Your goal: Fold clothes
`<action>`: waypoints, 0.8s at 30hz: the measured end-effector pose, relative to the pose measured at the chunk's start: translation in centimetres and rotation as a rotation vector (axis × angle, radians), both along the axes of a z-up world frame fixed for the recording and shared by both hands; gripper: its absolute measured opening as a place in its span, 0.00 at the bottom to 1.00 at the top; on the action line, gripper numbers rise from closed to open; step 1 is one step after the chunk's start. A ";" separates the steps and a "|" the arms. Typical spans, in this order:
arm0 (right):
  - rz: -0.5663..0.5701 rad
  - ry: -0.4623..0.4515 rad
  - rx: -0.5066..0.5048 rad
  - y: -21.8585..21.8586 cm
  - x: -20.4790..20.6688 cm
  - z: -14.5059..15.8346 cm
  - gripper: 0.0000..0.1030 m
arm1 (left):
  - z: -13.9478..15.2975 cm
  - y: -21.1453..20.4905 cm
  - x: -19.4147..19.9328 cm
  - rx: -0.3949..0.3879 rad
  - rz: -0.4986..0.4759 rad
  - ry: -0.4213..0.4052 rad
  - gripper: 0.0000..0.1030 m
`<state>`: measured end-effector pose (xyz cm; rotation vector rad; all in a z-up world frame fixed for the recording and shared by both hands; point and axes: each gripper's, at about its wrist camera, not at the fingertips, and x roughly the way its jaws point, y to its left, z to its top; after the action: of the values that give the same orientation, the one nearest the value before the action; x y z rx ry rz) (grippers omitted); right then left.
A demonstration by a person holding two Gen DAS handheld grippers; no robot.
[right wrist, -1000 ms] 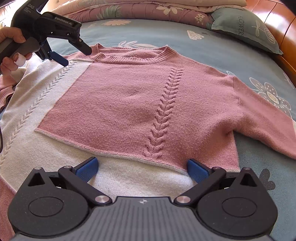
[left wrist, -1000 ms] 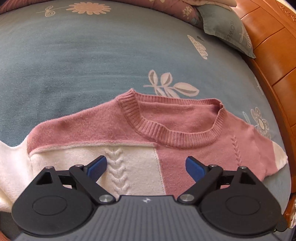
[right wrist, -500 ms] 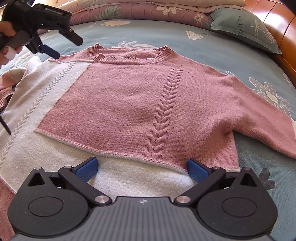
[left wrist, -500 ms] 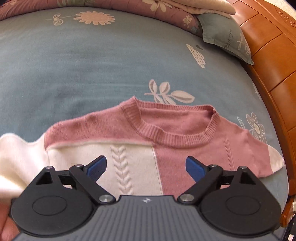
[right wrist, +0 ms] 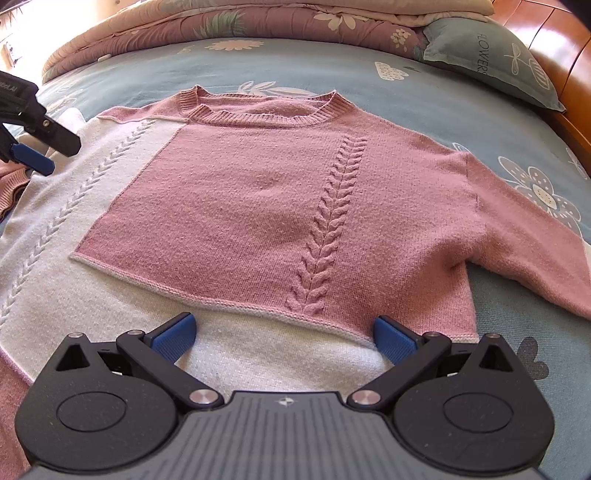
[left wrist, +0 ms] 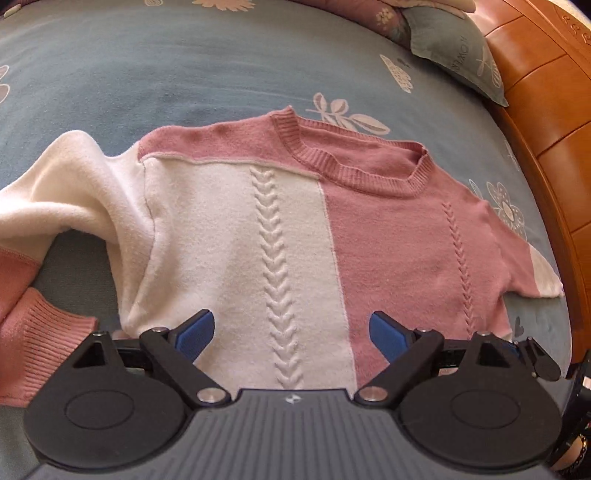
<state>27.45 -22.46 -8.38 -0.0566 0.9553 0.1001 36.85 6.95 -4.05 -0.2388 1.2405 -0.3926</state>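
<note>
A bed fills both views, its blue-grey sheet (left wrist: 221, 74) printed with pale flowers and leaves, with an orange wooden headboard (left wrist: 546, 122) along the right side. In the left wrist view, a pink and white knit sweater (left wrist: 280, 229) lies flat on the sheet, front up, its ribbed collar (left wrist: 354, 170) at the far end. The white sleeve (left wrist: 62, 192) is bunched and bent back at the left, its pink ribbed cuff (left wrist: 40, 332) lying near the bottom left corner. The other sleeve runs out to the right, towards the headboard. A grey-blue pillow (left wrist: 458, 51) sits at the top right corner. The left gripper (left wrist: 291, 332) is held over the lower white part of the sweater, its blue-padded fingers spread wide with nothing between them. In the right wrist view, the same sweater (right wrist: 258, 192) spreads across the sheet (right wrist: 424, 103), with a braided cable pattern (right wrist: 328, 221) running down the pink panel. A folded floral quilt (right wrist: 221, 22) lies across the far end of the bed, and the pillow (right wrist: 487, 55), printed with the word FLOWERS, lies beside it. The right gripper (right wrist: 284, 338) hangs over the white hem band, its fingers wide apart and empty. At the left edge the left gripper (right wrist: 48, 157) shows above the white shoulder; whether it touches the cloth cannot be told
</note>
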 end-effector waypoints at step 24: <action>0.008 0.011 -0.003 0.0 0.1 0.0 1.00 | -1.7 0.7 -9.1 0.060 -0.070 0.209 0.85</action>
<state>27.60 -22.50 -8.33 -0.0628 0.9668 0.1062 27.74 7.65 -5.71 -0.1886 1.4665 -0.3975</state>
